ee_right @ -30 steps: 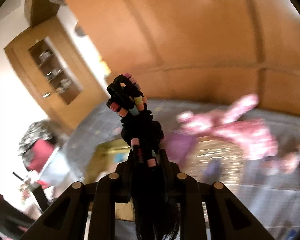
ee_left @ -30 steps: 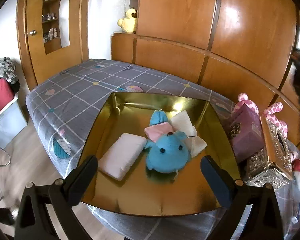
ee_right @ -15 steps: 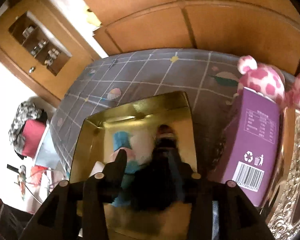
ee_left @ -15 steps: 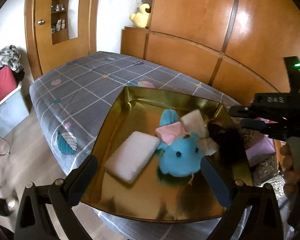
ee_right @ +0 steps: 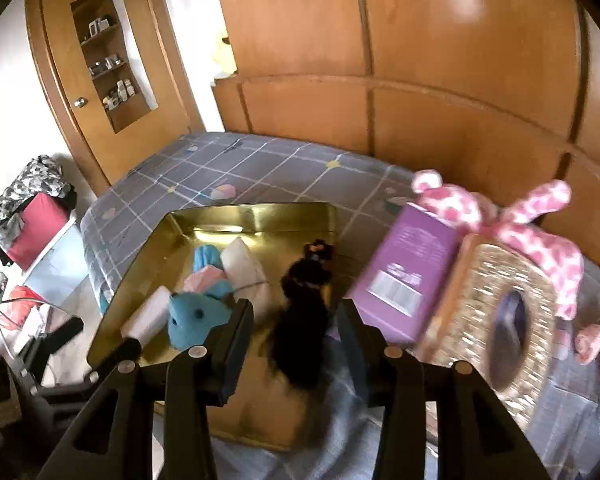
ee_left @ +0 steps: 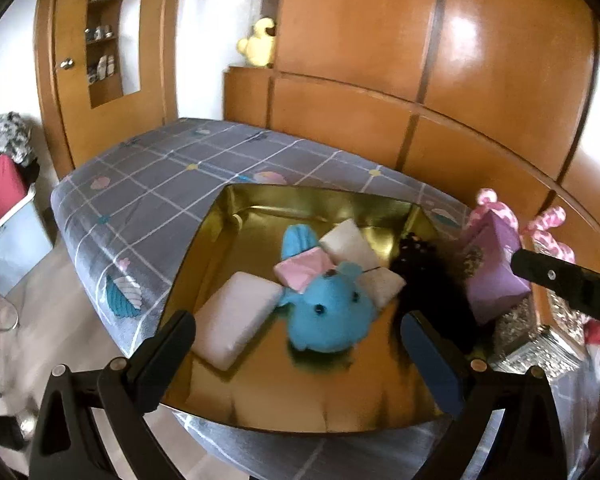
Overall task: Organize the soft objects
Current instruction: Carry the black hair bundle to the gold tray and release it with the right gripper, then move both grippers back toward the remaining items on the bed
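On a bed (ee_left: 148, 184) with a grey checked cover sat a shallow gold tray (ee_left: 380, 206), already holding a blue plush toy (ee_left: 328, 312), a large white cushion (ee_left: 236, 316), a small pink pad (ee_left: 302, 268) and two small white pads.

The step in hand appeared to be dropping off a black furry item (ee_right: 304, 312) with small coloured beads at its far end. It lay along the tray's right edge, its tail seeming to trail over the near rim onto the bedcover. The right hand-held gripper (ee_right: 296, 320) hovered just above it, its jaws having just opened to a moderate gap. The black item sat between them, but the pads did not appear to press on it, so it looked released. The left hand-held gripper (ee_left: 296, 340) hung over the tray's near rim, jaws wide and empty.

The next move probably called for lifting the right hand-held gripper clear without snagging the fur, then reaching for another soft object, perhaps the pink spotted plush (ee_right: 532, 220) lying behind a purple box (ee_right: 408, 276) and an ornate woven box (ee_right: 496, 312).

Motion blur smeared the black item, so what exactly it was could not be told. Whether its tail lay inside the tray was unclear. The pink plush was partly hidden by the boxes.
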A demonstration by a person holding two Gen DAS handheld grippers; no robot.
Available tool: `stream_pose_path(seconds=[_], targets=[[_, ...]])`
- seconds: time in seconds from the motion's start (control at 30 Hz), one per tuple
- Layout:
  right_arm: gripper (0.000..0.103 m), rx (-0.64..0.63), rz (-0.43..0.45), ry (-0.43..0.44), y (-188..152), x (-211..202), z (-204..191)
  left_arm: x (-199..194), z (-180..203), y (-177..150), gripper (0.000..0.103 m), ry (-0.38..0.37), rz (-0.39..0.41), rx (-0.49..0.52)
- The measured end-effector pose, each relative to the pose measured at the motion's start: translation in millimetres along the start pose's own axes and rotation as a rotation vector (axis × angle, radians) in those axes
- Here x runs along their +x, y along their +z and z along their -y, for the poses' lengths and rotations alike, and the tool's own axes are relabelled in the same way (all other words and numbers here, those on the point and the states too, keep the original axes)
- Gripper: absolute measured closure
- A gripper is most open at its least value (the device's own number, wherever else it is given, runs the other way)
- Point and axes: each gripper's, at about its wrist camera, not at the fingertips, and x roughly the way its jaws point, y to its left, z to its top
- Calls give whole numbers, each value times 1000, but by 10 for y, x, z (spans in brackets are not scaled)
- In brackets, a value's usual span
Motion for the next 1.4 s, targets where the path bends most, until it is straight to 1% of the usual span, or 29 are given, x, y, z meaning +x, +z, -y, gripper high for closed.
stream_pose_path(seconds=[0.17,0.33,0.47,0.67,0.83,0.97,1.27,1.4], targets=[[59,-6,50,-49,-217,-316,212,-108,173,-36,0,-26,14,51],[59,4,82,-109,-444,-579,457,-210,322,-53,0,-53,28,91],[59,13,84,-158,-677,-776,705,-274,448,-68,0,-73,35,127],[59,58,53,-272,-1048,-1082,1192,-367,621,-98,0,-107,43,172],[59,180,49,-362,-1298,-1390,1705,-436,804,-147,0,-138,51,221],[59,289,73,-433,-1438,-1646,2091,-479,977,-195,0,-171,47,265],[59,468,135,-553,-1718,-2119,2645,-630,1415,-327,0,-253,54,385],[59,532,157,-600,-1875,-2298,2869,-718,1614,-375,0,-303,58,443]])
